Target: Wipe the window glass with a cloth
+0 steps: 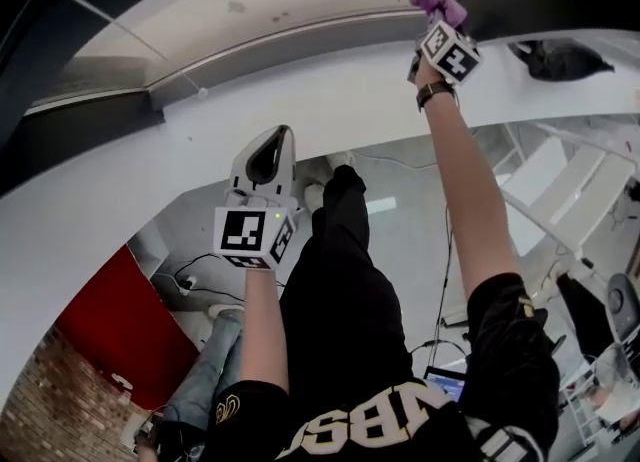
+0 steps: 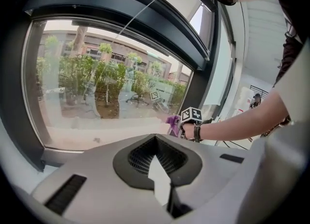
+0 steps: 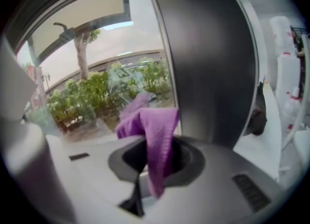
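Right claw: clamped on purple woven cloth, near clear window glass; risk of cloth slipping free under wiping drag. Left claw: closed, nothing held

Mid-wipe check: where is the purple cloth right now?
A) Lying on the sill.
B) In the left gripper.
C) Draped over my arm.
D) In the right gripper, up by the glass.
D: the right gripper is shut on the purple cloth near the window glass; the left gripper holds nothing.
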A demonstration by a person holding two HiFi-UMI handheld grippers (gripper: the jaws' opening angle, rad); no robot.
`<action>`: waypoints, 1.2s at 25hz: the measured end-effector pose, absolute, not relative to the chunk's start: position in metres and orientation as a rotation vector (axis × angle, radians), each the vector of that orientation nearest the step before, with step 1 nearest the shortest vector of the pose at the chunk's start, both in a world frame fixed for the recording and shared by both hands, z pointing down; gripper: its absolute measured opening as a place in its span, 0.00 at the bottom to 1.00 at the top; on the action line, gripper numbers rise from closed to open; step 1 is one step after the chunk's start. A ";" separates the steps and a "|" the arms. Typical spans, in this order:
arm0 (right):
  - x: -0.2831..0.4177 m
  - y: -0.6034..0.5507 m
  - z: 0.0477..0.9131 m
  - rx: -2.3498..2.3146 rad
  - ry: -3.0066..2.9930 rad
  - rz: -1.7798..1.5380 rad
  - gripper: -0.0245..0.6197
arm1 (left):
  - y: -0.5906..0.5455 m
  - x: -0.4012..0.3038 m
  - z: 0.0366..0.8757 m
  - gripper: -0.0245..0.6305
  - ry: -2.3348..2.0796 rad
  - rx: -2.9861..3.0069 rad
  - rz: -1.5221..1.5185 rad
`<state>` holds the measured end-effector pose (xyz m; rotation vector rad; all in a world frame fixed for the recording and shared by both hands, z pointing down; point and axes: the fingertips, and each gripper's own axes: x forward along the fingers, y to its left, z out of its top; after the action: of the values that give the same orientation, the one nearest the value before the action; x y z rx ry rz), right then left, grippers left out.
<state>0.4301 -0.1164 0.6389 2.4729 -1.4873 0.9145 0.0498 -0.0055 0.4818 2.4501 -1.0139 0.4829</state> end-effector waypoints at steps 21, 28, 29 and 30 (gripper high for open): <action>-0.147 -0.153 0.679 1.071 -2.511 0.865 0.15 | -0.002 -0.160 0.489 0.08 -1.564 2.113 0.364; -0.258 -0.191 0.687 0.916 -2.516 0.838 0.15 | 0.014 -0.232 0.489 0.08 -1.723 1.962 0.320; -0.269 -0.195 0.688 0.909 -2.516 0.844 0.14 | 0.017 -0.236 0.488 0.08 -1.727 1.964 0.335; -0.278 -0.199 0.690 0.907 -2.513 0.853 0.14 | 0.021 -0.238 0.487 0.08 -1.726 1.975 0.361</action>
<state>-0.2783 -0.1995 0.6896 0.9070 -2.5125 0.8534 -0.2378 0.0213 0.4868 1.9750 -1.7259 0.3611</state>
